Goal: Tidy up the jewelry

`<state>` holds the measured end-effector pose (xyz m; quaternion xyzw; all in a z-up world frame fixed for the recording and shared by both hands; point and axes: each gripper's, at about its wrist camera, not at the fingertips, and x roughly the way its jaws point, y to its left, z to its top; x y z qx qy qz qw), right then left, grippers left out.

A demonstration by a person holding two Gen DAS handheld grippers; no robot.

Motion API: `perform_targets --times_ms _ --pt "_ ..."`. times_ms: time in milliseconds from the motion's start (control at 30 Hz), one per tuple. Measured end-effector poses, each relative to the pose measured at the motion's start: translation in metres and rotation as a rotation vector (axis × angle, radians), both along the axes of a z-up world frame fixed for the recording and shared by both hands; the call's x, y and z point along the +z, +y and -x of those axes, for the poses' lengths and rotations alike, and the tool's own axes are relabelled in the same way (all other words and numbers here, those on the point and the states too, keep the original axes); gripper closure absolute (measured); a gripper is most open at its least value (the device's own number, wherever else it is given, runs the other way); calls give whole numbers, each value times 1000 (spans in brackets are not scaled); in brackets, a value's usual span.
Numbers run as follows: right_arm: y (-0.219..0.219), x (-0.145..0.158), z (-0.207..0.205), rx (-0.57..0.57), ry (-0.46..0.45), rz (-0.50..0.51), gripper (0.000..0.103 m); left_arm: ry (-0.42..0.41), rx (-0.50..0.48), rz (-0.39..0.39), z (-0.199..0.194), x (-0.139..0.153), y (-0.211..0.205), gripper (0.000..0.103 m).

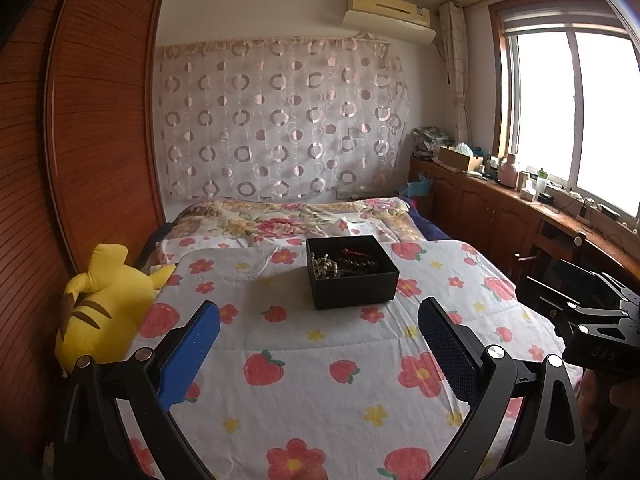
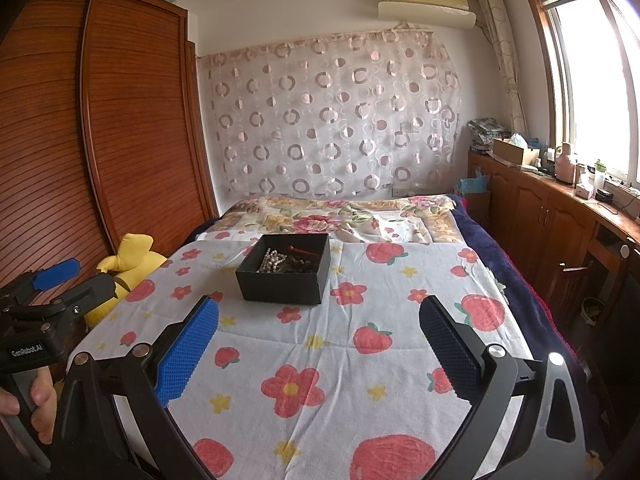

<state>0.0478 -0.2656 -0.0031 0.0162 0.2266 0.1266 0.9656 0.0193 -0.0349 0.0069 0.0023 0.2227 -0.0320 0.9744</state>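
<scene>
A black box [image 1: 352, 272] sits on the flowered bedspread [image 1: 320, 380], toward the far middle of the bed, and the jewelry [image 1: 340, 264] lies inside it: a pale bead strand at the box's left, darker pieces and something red beside it. Nothing of it is on the cloth. The left claw [image 1: 320, 344] hangs above the near part of the bed with its jaws wide apart and empty; the right claw [image 2: 320, 344] does the same, well short of the box.

The likely trouble is in the tangle. The strands look piled together, so a pinch on one may drag others out, or the beads may slip from the pads. The box appears light and stands on soft bedding, so a push on its wall could tip or slide it unless the other claw steadies it.

Room is generous in front and to both sides of the box. On the left a yellow plush toy [image 1: 100, 300] lies at the bed's edge against the wooden wardrobe [image 1: 80, 140]; on the right the bed drops away toward a low cabinet [image 2: 560, 208] under the window. Anything set down should stay on the flat near cloth.
</scene>
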Motion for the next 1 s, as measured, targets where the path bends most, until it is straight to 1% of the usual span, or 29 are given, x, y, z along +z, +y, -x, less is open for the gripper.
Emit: perform_targets --times_ms 433,1000 --pt "0 0 0 0 -2 0 2 -3 1 -6 0 0 -1 7" --pt "0 0 0 0 -2 0 2 12 -2 22 -2 -3 3 7"
